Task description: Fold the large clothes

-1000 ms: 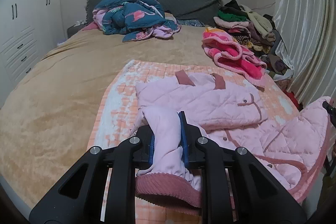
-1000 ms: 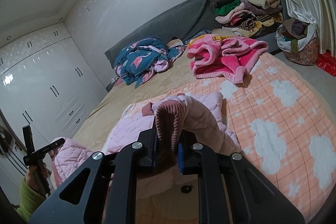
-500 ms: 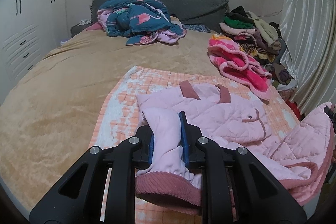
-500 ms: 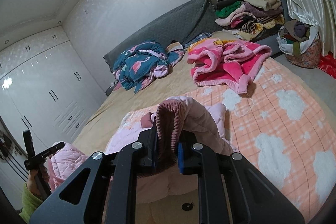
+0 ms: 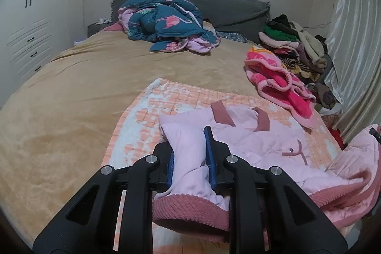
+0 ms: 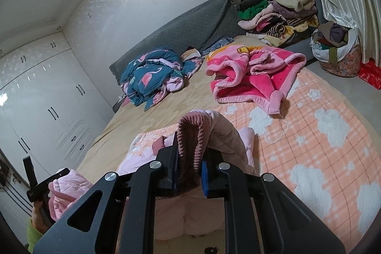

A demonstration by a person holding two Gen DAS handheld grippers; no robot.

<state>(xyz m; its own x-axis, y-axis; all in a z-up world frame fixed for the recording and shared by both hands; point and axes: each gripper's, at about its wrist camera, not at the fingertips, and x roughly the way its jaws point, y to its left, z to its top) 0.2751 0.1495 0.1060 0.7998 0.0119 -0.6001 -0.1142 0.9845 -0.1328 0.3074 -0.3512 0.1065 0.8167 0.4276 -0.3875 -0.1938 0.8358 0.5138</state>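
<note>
Left gripper (image 5: 189, 154): my jaws clamp the pink jacket (image 5: 257, 142) by a sleeve cuff.
Right gripper (image 6: 190, 166): clamped on its ribbed hem.
Change: both have carried forward over the bed (image 5: 71, 99).
Meaning: I judge the lower half is folding over.

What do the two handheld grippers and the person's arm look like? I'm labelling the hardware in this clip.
Both the left gripper and right gripper are matte black, with angular linkage arms that have triangular cut-outs, round silver pivot screws and blue pads lining the fingers. No cables or markings show. In the right wrist view, the person's sleeve is bright green.
</note>
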